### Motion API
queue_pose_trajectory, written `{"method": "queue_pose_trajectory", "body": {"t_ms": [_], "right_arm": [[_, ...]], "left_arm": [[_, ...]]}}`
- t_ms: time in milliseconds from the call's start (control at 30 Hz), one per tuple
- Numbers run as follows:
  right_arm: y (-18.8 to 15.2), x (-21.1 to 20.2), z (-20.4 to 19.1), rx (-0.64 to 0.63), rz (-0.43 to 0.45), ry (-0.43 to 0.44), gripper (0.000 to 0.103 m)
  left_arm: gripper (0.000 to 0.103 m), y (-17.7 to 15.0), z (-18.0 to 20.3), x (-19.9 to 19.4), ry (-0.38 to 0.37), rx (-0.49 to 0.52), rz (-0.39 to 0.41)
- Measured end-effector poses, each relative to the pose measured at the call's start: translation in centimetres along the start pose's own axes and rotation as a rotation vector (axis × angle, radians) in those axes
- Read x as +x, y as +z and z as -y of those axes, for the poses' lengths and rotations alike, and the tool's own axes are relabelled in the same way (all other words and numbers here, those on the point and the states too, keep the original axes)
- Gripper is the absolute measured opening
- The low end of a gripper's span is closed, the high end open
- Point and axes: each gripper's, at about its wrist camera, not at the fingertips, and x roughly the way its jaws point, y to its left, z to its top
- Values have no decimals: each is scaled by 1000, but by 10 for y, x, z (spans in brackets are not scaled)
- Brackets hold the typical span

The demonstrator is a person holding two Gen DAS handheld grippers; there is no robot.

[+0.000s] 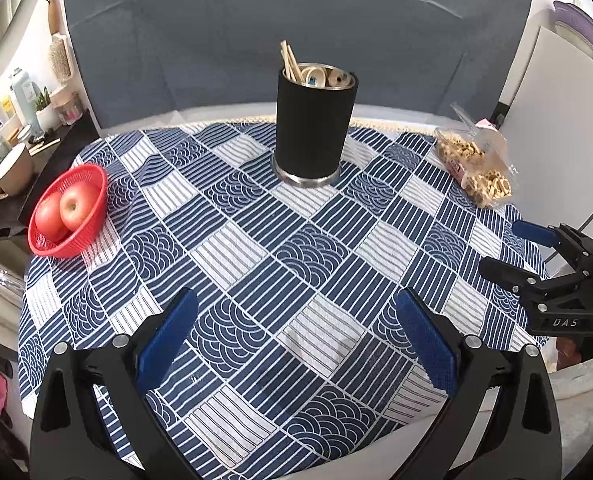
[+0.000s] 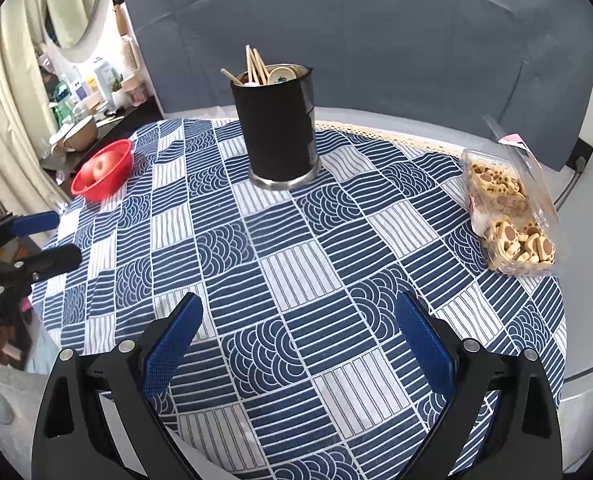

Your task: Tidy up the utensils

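Nearest the left wrist camera: left gripper (image 1: 296, 320), blue pads spread wide, nothing between them, hovering over blue-and-white patterned tablecloth (image 1: 252, 240). Same picture in the right wrist view: right gripper (image 2: 298, 322), blue pads also wide apart and empty, above the cloth (image 2: 296, 264).

Seen from the side at the right edge of the left view, right gripper (image 1: 514, 248) again, with white letters "DAS" readable on its black body. At the left edge of the right view, left gripper (image 2: 62, 236), with some white writing on the body, cut off and not readable.

Standing upright at the far middle of the cloth: black utensil holder (image 1: 314, 128) with a shiny metal base and rim, also clear in the right view (image 2: 276, 128). Inside it, wooden chopsticks (image 1: 290, 60) leaning to the left and sticking out above the rim, together with pale spoons (image 1: 316, 76) carrying a small blue mark; mark too small to read. Same chopsticks (image 2: 256, 64) and spoons (image 2: 282, 74) visible from the right side. No loose utensils visible on the cloth.

To the left, near the cloth edge: red basket (image 1: 70, 212) with two apples (image 1: 74, 208). To the right: clear plastic box of paw-shaped biscuits (image 2: 508, 216), lid open, pink label at the back, not readable. Behind the table, grey backdrop (image 1: 296, 20). Far left, crowded shelf with cups and bottles (image 1: 16, 128), labels too small to read.
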Motion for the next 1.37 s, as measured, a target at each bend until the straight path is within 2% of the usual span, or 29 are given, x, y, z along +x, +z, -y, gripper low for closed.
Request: {"method": "queue_pose_trajectory", "body": {"t_ms": [167,300,367,700,833,1233,1367], "right_arm": [[6,-12,2,-12,39,-25,93],[11,-21,5,11,31,29,93],[10,-24,3,-3,41,5,93],[9,-21,-1,-24,25,9,93],[9,-20,-2,-27,21,11,93],[8,-18,0,-12,11,12,93],[8,-18,1,-10,9,14,93]], "left_arm": [[97,1,3,5,26,18,-19],[97,2,5,0,33,31,-2],[97,3,6,2,42,32,-8],[97,3,13,6,14,61,-26],[97,3,14,2,-5,69,-5],[97,3,14,10,-33,62,-38],[97,3,14,6,-41,64,-20]]}}
